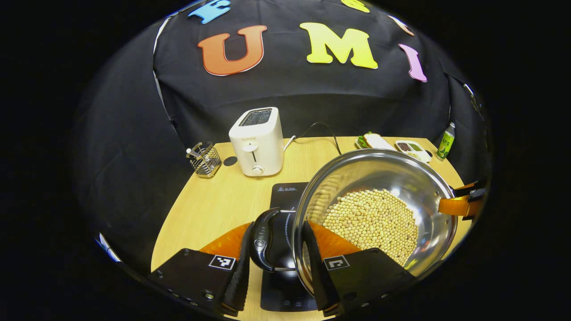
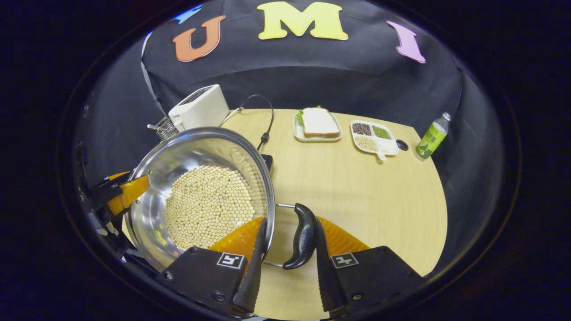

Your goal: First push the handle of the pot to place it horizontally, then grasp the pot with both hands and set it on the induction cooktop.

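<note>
Two handles, two tongs, one on each side: my left tongs [image 1: 276, 263] sit around the pot's [image 1: 401, 178] left handle [image 1: 263, 238], and my right tongs [image 2: 287, 263] are around the right handle [image 2: 304, 236], narrowed in, though I can't quite tell if both fingers are actually pressing on either one. So the pot, full of beans [image 1: 372, 220], hangs between my hands, handle line running straight across from one to the other. The induction cooktop [image 1: 285, 196] lies right below it on the counter [image 2: 357, 178], peeking out under the left side, toaster [image 1: 257, 140] well behind. Next bit is basically straight down I reckon, keeping both ends level so nothing slides.
</note>
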`<state>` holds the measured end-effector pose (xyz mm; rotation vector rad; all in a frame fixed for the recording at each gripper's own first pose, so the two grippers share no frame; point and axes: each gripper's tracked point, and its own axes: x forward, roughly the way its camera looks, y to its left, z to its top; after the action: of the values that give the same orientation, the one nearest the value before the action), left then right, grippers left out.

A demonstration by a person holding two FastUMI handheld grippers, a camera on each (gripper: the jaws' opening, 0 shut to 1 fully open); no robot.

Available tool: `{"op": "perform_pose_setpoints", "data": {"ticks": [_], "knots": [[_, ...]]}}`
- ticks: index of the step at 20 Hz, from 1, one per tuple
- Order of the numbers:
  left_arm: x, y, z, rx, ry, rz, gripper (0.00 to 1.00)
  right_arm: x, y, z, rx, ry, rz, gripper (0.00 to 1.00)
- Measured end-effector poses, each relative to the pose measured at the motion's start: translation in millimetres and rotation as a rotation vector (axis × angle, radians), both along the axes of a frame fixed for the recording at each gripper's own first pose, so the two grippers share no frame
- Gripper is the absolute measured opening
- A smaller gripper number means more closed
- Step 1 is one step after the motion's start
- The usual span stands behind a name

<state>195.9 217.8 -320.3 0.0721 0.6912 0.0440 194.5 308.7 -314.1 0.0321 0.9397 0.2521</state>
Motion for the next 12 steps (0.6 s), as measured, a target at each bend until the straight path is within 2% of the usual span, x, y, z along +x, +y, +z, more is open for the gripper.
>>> {"op": "perform_pose_setpoints", "data": {"ticks": [5,6,11,12], "knots": [[11.1,21.4,-12.0,0.001,0.011,0.001,0.57,8.1,22.6,-8.4,-0.008,0.013,-0.005,0.54],[14.3,24.7,-14.5,0.004,0.013,0.001,0.57,10.8,26.0,-10.4,-0.01,0.013,-0.004,0.57],[21.6,32.5,-29.4,-0.008,0.026,0.008,0.57,17.9,37.0,-21.2,-0.02,0.032,-0.012,0.54],[23.3,32.6,-32.3,-0.01,0.029,0.005,0.57,19.4,37.4,-22.5,-0.024,0.029,-0.013,0.57]]}}
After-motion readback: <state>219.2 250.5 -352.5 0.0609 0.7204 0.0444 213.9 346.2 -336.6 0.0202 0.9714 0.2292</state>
